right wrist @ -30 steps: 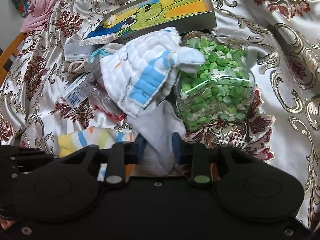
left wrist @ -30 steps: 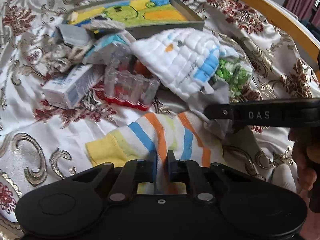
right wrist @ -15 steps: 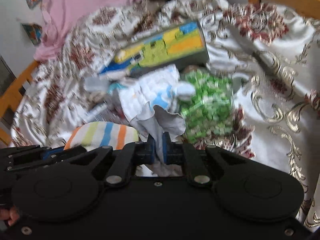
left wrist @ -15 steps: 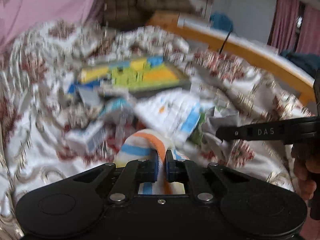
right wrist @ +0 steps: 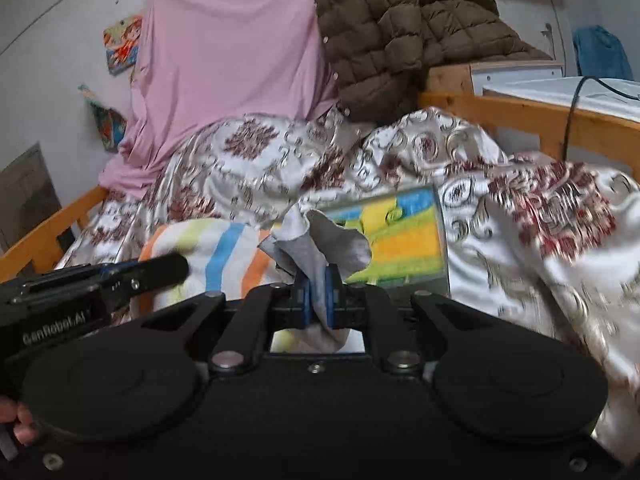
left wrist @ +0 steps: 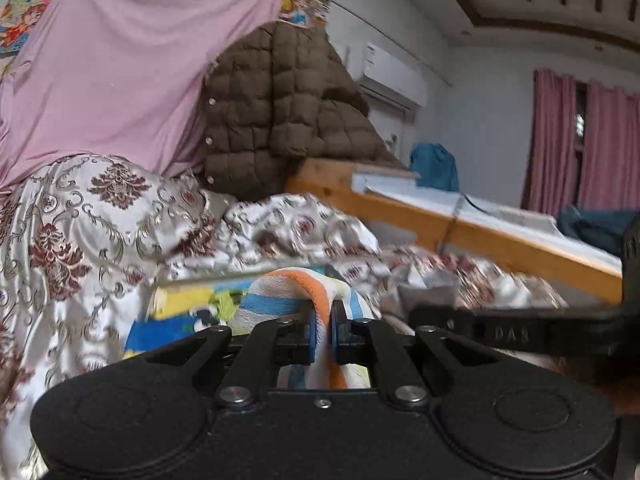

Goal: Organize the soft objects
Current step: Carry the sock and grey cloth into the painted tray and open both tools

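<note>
Since the earlier frame, both grippers had lifted off the bed. The left gripper [left wrist: 320, 334] jaws clamped the striped sock [left wrist: 296, 292]; the right gripper [right wrist: 316, 294] jaws clamped the grey cloth [right wrist: 320, 246]. Only the left view showed pink curtains [left wrist: 560, 140] at upper right.

Your left wrist camera looks forward along its gripper, low over the bed, toward the hanging pink sheet [left wrist: 120, 72]. Your right wrist camera faces likewise, close beside it. Both share the brown quilted jacket [left wrist: 276, 108] [right wrist: 404, 28] and the colourful flat box [left wrist: 180, 312] [right wrist: 400, 240].

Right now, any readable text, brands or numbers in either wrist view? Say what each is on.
"DAS": on the right gripper's black arm, seen in the left wrist view.
"GenRobot.AI": on the left gripper's black body, seen in the right wrist view.
Air conditioner logo: too small to read.
Wall posters: no legible words.
</note>
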Action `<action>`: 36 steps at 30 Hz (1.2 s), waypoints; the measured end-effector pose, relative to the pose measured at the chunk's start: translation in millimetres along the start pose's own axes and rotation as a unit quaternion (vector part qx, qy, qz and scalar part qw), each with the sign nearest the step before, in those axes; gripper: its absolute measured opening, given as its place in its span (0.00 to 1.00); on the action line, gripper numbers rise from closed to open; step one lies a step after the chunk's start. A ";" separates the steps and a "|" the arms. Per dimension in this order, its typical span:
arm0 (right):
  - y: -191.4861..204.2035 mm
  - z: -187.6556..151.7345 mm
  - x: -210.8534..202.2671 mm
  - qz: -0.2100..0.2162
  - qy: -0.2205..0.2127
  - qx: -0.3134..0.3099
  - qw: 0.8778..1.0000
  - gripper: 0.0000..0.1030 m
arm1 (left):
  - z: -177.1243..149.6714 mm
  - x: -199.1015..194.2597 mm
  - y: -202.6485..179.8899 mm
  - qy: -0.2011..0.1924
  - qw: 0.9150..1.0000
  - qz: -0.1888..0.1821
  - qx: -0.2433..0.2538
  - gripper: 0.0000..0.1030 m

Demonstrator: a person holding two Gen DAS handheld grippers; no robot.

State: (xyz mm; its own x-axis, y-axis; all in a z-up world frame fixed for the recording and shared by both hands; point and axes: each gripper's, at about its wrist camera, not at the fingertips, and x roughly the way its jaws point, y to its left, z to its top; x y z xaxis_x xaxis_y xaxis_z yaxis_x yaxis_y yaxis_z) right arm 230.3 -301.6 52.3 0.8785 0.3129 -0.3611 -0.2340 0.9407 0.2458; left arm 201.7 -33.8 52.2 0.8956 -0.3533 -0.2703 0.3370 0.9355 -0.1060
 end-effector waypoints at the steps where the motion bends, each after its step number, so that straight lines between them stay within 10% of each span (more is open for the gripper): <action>1: -3.8 4.7 9.1 -0.001 -0.001 0.004 1.000 0.02 | 4.1 11.5 3.5 -0.001 1.000 0.004 -0.007 0.07; 19: -69.9 31.4 178.4 -0.044 0.084 0.071 0.993 0.03 | 0.4 174.9 83.3 0.057 0.991 0.058 -0.111 0.07; 36: -73.5 -2.0 219.4 -0.075 0.152 0.065 0.983 0.15 | -23.5 200.9 82.3 0.151 0.982 0.056 -0.097 0.23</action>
State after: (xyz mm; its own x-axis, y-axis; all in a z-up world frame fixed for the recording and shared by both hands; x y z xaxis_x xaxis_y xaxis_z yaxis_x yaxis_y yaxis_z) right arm 439.3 -301.8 -46.7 0.7296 0.2157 -0.6490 -0.0396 0.9607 0.2748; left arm 402.5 -27.8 -33.3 0.7876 -0.2609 -0.5583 0.1533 0.9604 -0.2326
